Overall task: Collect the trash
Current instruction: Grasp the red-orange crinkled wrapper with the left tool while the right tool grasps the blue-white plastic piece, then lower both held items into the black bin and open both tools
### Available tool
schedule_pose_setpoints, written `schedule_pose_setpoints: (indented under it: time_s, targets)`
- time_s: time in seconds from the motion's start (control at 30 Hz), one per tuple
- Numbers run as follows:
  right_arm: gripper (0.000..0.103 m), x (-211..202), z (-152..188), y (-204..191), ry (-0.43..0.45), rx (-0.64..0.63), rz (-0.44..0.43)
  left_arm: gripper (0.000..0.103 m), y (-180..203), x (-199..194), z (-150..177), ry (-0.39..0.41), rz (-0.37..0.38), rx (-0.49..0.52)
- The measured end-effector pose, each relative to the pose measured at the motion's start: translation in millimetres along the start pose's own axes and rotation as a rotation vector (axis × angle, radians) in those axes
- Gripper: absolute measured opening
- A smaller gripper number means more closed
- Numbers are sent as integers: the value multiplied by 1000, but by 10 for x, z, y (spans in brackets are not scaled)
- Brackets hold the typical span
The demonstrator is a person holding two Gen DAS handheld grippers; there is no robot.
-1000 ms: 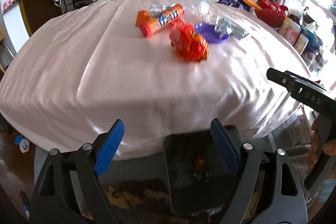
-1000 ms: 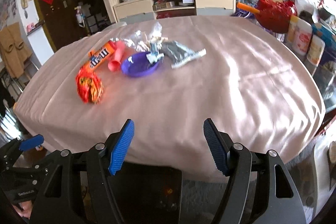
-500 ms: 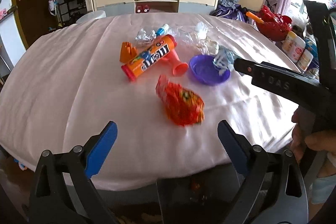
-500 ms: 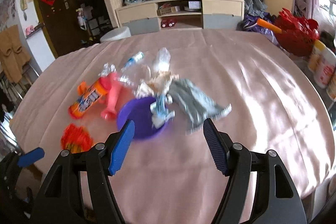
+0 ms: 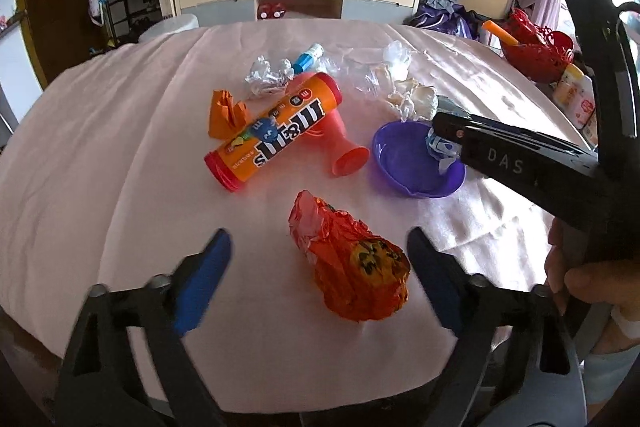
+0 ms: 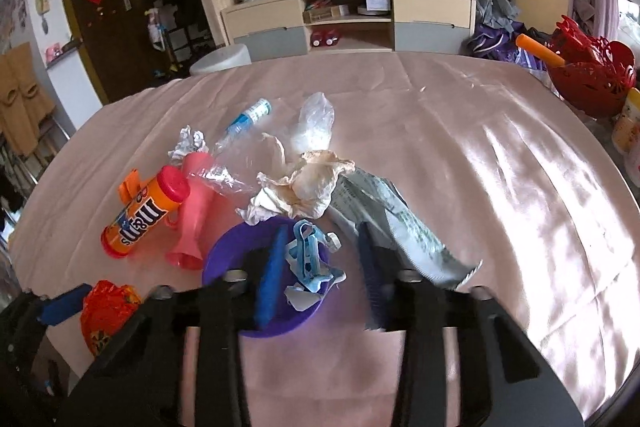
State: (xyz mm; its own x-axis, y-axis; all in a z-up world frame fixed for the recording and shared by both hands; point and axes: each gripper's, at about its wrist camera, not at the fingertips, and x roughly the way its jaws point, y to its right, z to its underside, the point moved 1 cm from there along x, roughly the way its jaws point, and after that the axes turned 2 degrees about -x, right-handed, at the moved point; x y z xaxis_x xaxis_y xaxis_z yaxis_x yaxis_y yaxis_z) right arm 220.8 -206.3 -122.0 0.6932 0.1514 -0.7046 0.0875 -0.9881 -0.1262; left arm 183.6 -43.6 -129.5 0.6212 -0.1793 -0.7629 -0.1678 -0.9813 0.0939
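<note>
Left gripper [image 5: 318,281]: my jaws stand wide, just narrowing, either side of the crumpled orange wrapper [image 5: 352,267] at lower centre, not pressing it.
Right gripper [image 6: 322,273]: my jaws have just been closing around the blue-white scrap [image 6: 310,259]; whether they pinch it I cannot tell.
Purple bowl [image 6: 240,239]: lower centre, holding that scrap.
Candy tube [image 5: 276,131]: centre-left on the pink cloth [image 5: 100,147].

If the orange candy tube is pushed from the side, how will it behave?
The candy tube lies on its side, so it probably rolls. It looks stiff and smooth, perhaps slippery to pinch. The pink cup touching it may block rolling that way.
</note>
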Motion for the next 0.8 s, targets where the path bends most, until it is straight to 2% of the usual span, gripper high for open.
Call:
schedule_pose_setpoints:
  time_s: [0.07,0.1,0.17,0.33,0.53,0.8]
  targets:
    - [17,-19,-13,-1,9,-3,1,59,-2,8,8,2,22,-7]
    - [17,-39,-18,-3,14,-5,2,57,-9,8,9,1,33,-12]
    - [14,-82,-41,7,26,-2,1,56,-11,0,13,6,34,-10]
    - [13,-336,-80,4,76,0,-6,53,11,-153,44,35,35,10]
    - [13,-733,-62,-21,129,-13,-15,52,26,-479,106,85,26,17]
    - [13,-1256,269,-140,162,-40,-34,52,15,-890,312,127,3,6]
